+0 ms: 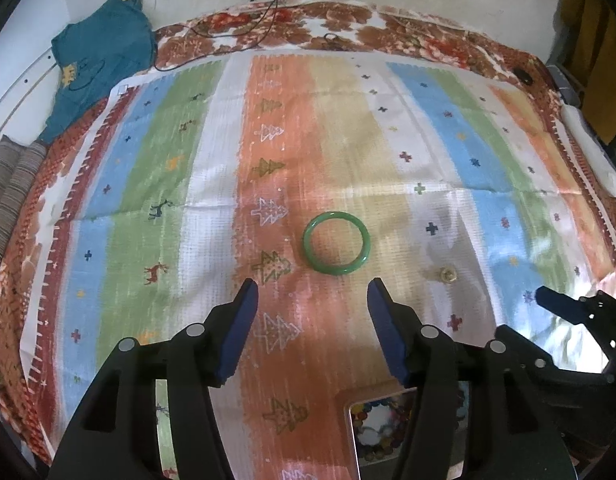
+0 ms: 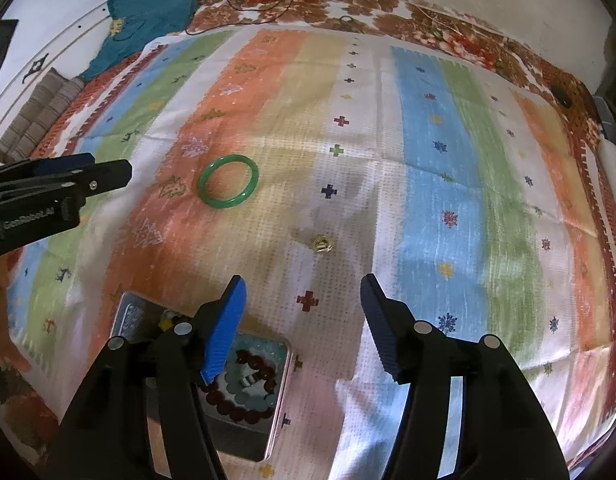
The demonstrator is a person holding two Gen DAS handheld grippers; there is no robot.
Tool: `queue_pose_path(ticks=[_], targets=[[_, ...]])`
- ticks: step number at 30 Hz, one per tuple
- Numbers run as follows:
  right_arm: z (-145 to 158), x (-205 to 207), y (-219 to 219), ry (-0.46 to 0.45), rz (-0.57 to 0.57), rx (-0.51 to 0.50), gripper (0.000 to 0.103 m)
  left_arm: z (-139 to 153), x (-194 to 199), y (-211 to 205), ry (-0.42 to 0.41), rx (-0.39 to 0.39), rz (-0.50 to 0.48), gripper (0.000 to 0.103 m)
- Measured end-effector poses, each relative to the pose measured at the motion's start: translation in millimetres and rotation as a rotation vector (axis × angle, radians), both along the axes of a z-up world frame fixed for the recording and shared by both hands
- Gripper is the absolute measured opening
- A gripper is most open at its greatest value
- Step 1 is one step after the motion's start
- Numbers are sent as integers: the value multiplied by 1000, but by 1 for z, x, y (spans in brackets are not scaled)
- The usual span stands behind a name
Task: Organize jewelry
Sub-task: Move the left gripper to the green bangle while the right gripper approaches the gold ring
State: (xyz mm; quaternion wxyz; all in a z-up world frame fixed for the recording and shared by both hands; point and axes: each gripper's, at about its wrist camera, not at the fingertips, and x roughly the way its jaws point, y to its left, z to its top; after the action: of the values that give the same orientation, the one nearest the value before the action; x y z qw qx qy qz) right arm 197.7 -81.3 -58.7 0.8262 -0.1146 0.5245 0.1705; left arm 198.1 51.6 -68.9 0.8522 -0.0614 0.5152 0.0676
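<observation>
A green bangle (image 1: 335, 243) lies flat on the striped cloth, just ahead of my open, empty left gripper (image 1: 312, 295); it also shows in the right wrist view (image 2: 228, 181). A small gold ring (image 1: 447, 274) lies to its right, and sits ahead of my open, empty right gripper (image 2: 304, 291) in the right wrist view (image 2: 321, 244). A metal tin (image 2: 280, 396) holding a dark red bead bracelet (image 2: 244, 400) sits under my right gripper's left finger; in the left wrist view the tin (image 1: 353, 432) is partly hidden by my fingers.
The striped cloth (image 1: 188, 184) covers a floral blanket (image 1: 347, 24). A teal garment (image 1: 100, 60) and a folded striped cloth (image 1: 12, 184) lie at the far left. Black cables (image 1: 264, 12) run along the back. A white object (image 1: 591, 152) lies at the right edge.
</observation>
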Motion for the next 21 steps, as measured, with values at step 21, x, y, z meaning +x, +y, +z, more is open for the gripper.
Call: queue_pose_path(ticks=[21], targets=[[-26, 30, 6, 54, -23, -21, 60, -40, 36, 0, 96, 7, -10, 61]])
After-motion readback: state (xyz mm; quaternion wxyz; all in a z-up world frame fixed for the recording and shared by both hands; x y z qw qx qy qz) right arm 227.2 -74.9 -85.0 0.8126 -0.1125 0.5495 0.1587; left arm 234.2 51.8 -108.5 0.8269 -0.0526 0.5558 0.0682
